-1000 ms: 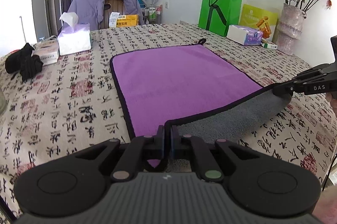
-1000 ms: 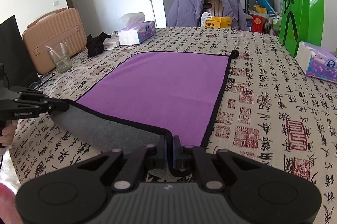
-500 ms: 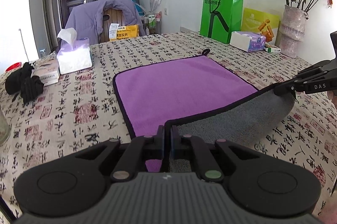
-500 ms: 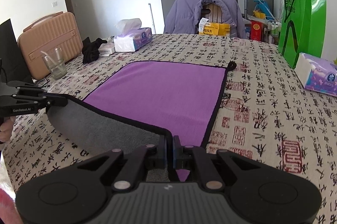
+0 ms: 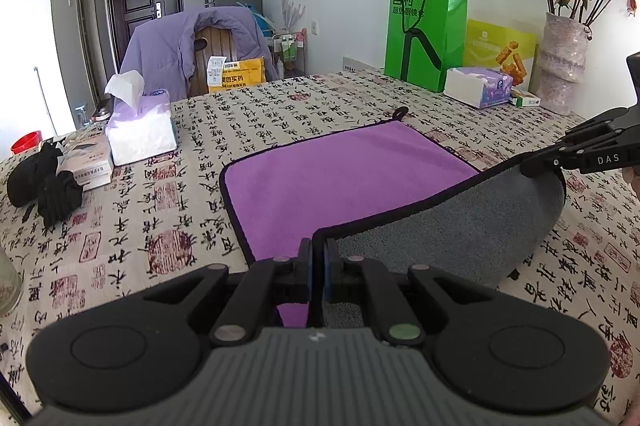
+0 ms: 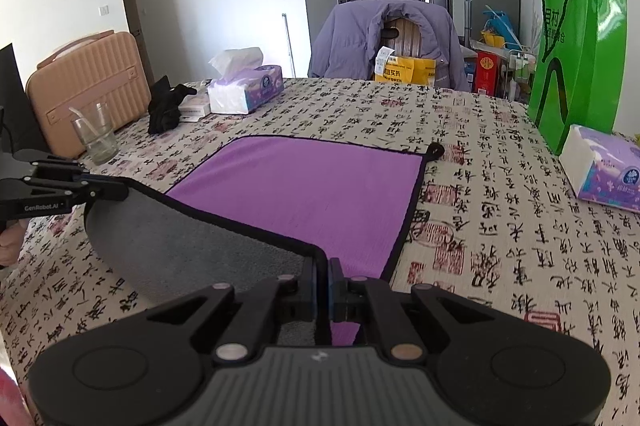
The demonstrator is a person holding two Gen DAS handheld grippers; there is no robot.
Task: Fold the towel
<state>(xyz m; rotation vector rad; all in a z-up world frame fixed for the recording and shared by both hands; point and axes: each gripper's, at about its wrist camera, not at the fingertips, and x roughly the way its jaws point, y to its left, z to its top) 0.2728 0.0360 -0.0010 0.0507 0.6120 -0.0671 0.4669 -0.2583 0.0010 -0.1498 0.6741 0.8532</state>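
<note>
Both near corners of the towel [image 5: 348,177] are lifted off the table [image 5: 160,226] w/ grey underside showing — left gripper [image 5: 318,258] & right gripper [image 6: 322,278] each clamped on one — so first fold looks approx. half done, far edge not yet met.

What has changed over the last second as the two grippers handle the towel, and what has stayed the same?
Both grippers, left gripper and right gripper, have lifted the towel's near edge higher and carried it forward, showing more grey underside. Both stay shut on their corners. The far edge with its loop still lies flat on the table.
</note>
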